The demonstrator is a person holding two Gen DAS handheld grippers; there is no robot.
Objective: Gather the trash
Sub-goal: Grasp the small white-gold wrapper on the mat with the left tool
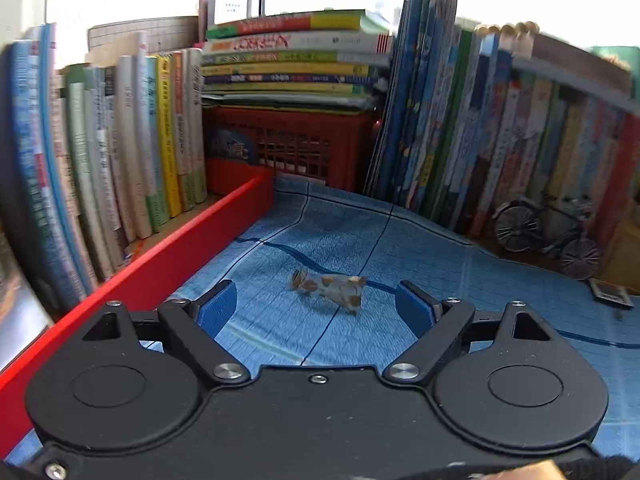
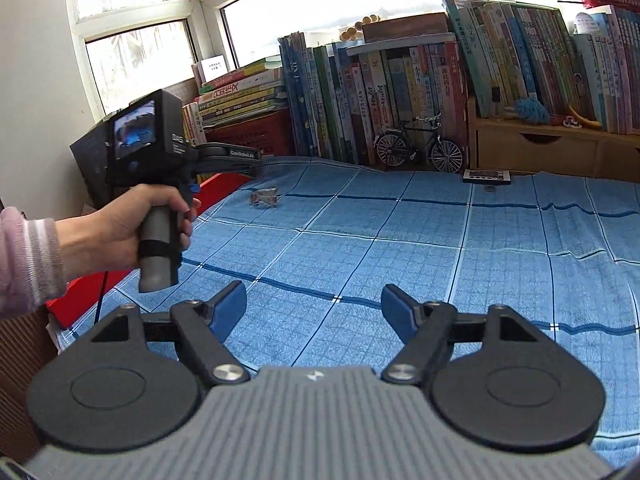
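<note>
We hold the left gripper point(image 1: 316, 304) released, jaws spread wide to straddle the crumpled wrapper point(image 1: 328, 288) lying just beyond them on the blue cloth point(image 1: 500, 280), near the red tray point(image 1: 160, 264); the right gripper point(image 2: 314, 308) hangs open, empty, well apart

Left wrist view: low and near over the blue checked cloth point(image 1: 500, 280), facing the row of upright books point(image 1: 500, 152).
Right wrist view: farther back, same facing.
Shared: cloth, crumpled wrapper point(image 1: 330, 290) point(image 2: 264, 197), miniature black bicycle point(image 1: 548, 236) point(image 2: 420, 146).
</note>
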